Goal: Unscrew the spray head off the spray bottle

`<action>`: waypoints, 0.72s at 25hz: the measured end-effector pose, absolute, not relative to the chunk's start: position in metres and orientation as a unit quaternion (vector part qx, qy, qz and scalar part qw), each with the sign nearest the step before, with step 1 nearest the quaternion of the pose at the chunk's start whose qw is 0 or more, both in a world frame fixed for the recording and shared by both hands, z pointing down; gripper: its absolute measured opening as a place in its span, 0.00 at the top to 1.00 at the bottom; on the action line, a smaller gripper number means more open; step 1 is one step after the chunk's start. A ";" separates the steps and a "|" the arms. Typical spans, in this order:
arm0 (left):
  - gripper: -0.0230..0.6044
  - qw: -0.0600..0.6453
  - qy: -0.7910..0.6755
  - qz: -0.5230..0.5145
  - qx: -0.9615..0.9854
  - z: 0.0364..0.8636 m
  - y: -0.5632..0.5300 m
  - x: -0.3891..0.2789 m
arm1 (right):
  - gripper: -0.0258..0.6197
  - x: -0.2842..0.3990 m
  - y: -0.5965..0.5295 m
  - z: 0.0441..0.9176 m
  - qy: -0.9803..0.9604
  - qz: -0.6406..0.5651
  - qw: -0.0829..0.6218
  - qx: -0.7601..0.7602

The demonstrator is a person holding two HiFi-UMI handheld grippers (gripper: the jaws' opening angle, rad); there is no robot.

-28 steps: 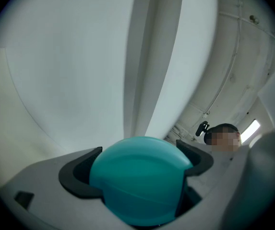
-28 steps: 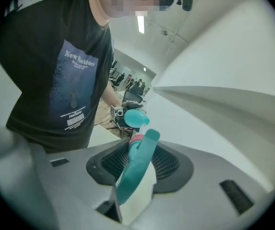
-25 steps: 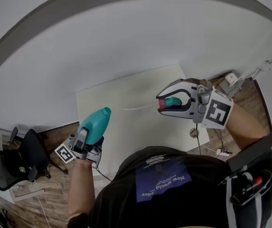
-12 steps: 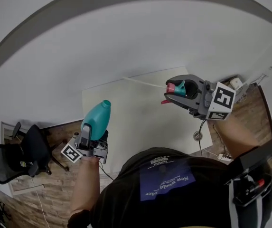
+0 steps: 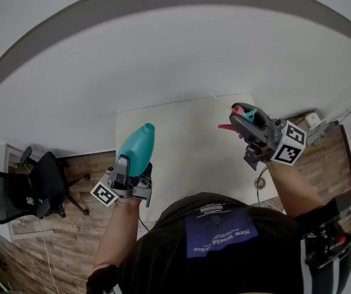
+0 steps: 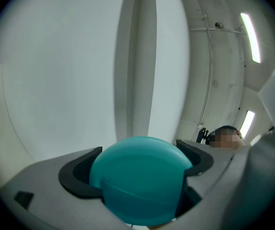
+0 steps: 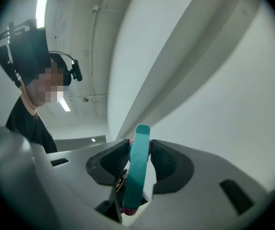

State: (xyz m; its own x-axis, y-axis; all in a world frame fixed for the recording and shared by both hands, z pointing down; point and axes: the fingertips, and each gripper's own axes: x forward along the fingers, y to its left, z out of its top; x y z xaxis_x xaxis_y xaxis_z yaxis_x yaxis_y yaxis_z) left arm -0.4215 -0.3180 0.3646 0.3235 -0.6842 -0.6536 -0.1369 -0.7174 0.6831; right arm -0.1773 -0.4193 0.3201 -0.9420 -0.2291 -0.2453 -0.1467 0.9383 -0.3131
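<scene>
- Teal spray bottle (image 5: 137,144): seen over the left edge of the white table (image 5: 187,141); long axis tilted, bare open neck pointing up and away from the person; body smooth and rounded, with no head on it
- The left gripper (image 5: 134,166), on a bent forearm, aims upward; its jaws are clamped on the bottle's lower body, dark pads (image 6: 77,174) against both sides
- Detached spray head (image 5: 245,113): well apart from the bottle, above the table's right edge; teal shell, pink part, red trigger jutting left
- The right gripper (image 5: 241,119) lies near level, marker cube (image 5: 287,144) toward the camera; its jaws are closed on the head's thin teal edge
</scene>
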 end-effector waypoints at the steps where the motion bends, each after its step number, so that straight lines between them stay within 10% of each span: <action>1: 0.18 0.265 -0.265 -0.523 0.765 0.365 -0.317 -0.425 | 0.75 -0.177 -0.420 0.321 0.971 -0.158 0.150 -0.098; 18: 0.18 0.269 -0.251 -0.532 0.763 0.366 -0.316 -0.419 | 0.75 -0.174 -0.421 0.325 0.962 -0.184 0.183 -0.084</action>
